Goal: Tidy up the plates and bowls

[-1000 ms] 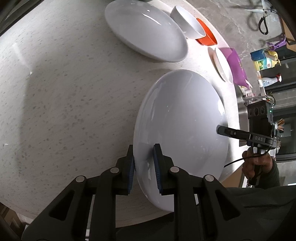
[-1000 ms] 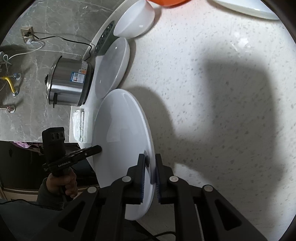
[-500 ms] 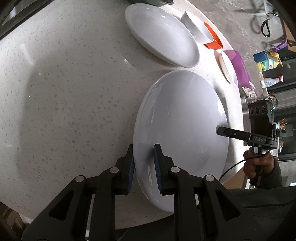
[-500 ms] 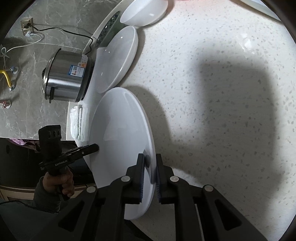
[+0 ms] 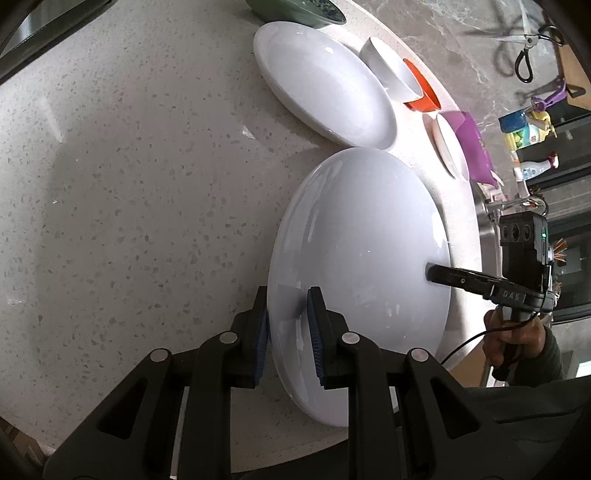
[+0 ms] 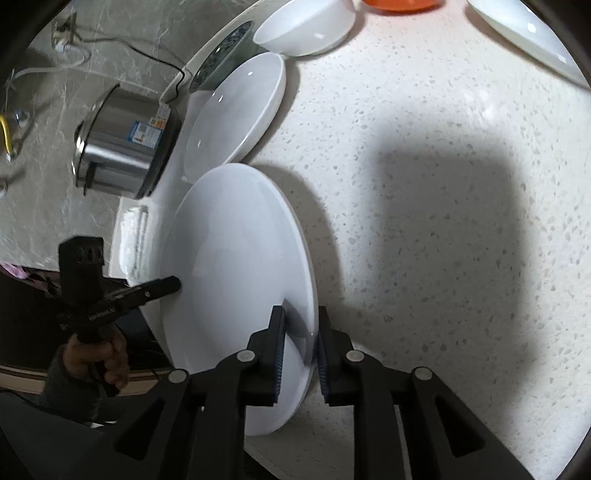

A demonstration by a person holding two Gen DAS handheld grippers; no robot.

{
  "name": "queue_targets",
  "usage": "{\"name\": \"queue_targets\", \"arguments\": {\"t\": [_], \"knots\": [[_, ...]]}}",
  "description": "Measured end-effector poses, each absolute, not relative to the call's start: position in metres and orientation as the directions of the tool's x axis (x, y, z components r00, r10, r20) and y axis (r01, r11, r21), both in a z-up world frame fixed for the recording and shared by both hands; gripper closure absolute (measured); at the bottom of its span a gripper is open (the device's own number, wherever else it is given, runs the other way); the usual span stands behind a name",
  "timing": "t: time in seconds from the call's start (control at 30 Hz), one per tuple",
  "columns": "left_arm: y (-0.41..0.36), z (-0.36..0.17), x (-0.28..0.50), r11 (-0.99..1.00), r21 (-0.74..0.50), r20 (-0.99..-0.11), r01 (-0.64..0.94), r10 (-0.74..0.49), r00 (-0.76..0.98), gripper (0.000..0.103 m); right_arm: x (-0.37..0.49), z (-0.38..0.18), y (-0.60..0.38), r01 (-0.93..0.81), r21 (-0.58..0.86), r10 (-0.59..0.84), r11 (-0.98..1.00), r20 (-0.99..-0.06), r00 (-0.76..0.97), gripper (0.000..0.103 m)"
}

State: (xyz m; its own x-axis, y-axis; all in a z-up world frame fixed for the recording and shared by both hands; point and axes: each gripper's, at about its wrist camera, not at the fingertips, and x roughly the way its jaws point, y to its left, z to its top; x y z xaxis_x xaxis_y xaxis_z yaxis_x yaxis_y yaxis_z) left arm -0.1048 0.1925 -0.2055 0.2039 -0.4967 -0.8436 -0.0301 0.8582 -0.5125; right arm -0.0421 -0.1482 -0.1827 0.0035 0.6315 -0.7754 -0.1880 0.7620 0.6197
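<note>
A large white plate lies low over the speckled counter, held at opposite rims. My left gripper is shut on its near rim, one blue pad above and one below. The right gripper reaches in from the far side. In the right wrist view the same plate has its rim between the jaws of my right gripper, which are opening, with a gap at the left pad. The left gripper shows at the plate's far edge, held by a hand.
Beyond lie a second white plate, a white bowl, an orange bowl, a small dish and a green bowl. A deep white plate and a steel pot sit near the counter edge.
The large plate has shifted toward the second white plate, now almost touching it. The right gripper's jaws have spread apart around the rim. The left grip is unchanged.
</note>
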Motion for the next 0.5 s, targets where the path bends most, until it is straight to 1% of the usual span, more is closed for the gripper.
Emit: {"name": "queue_targets", "arguments": {"t": [0.13, 0.27, 0.3, 0.43, 0.5], "knots": [[0.188, -0.204, -0.102, 0.870, -0.494, -0.854, -0.006, -0.484, 0.190, 0.084, -0.047, -0.175, -0.140, -0.234, 0.541, 0.561, 0.808, -0.828, 0.022, 0.079], [0.182, -0.205, -0.098, 0.871, -0.492, -0.856, 0.004, -0.485, 0.180, 0.084, -0.053, -0.168, -0.130, -0.291, 0.430, 0.465, 0.855, -0.883, 0.063, 0.074], [0.181, -0.205, -0.098, 0.870, -0.493, -0.855, 0.006, -0.486, 0.181, 0.084, -0.054, -0.167, -0.128, -0.303, 0.405, 0.446, 0.863, -0.892, 0.077, 0.070], [0.180, -0.207, -0.095, 0.867, -0.498, -0.853, 0.010, -0.491, 0.177, 0.084, -0.057, -0.165, -0.121, -0.347, 0.337, 0.395, 0.875, -0.912, 0.111, 0.067], [0.179, -0.206, -0.095, 0.869, -0.494, -0.855, 0.010, -0.488, 0.173, 0.083, -0.058, -0.165, -0.118, -0.359, 0.323, 0.385, 0.876, -0.916, 0.115, 0.061]]}}
